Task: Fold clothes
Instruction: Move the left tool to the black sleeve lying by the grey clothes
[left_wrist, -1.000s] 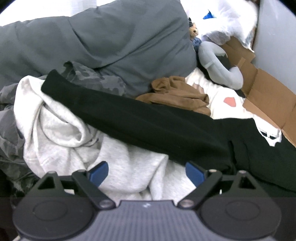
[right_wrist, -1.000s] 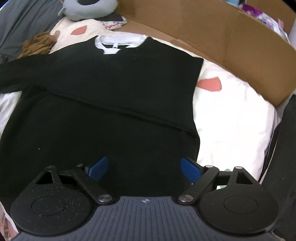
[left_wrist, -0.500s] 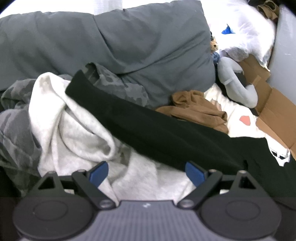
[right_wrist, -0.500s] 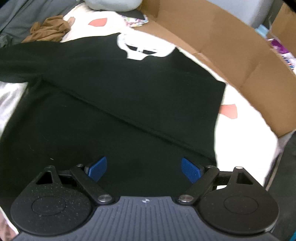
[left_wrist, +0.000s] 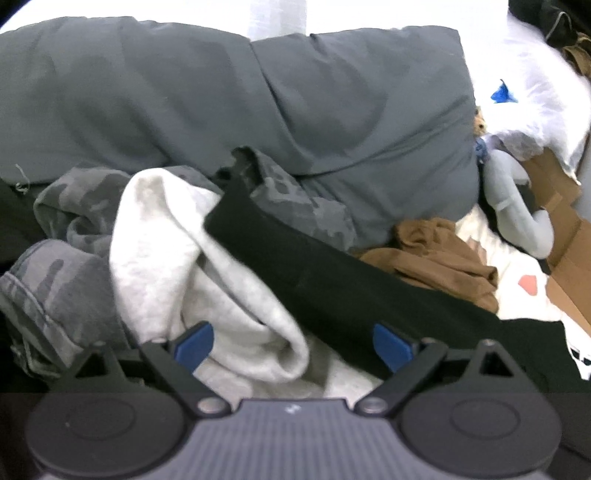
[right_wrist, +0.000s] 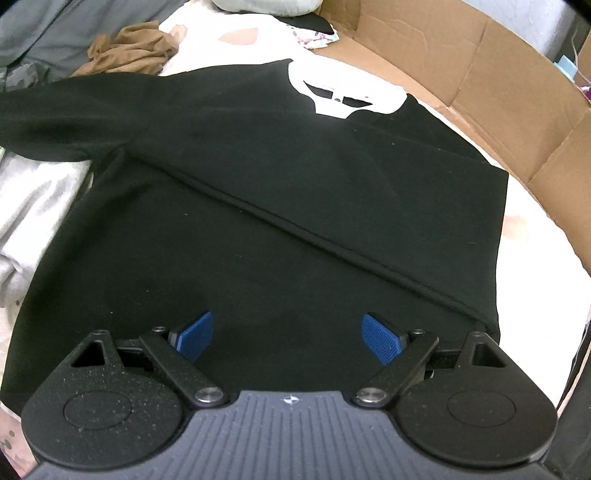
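Both tools tilted down, jaws wide: left tool (left_wrist: 293, 341), right tool (right_wrist: 288, 336).

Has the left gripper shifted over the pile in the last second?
Yes. The left gripper swung leftward: the brown garment slid right in view.

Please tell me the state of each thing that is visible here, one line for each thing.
Black shirt: spread flat, one sleeve folded across, the other stretched out.
White sweatshirt: crumpled, under the black sleeve.
Camouflage garment: bunched up.
Brown garment: crumpled.
Cardboard box: opened out.
Left gripper: open, empty.
Right gripper: open, empty.
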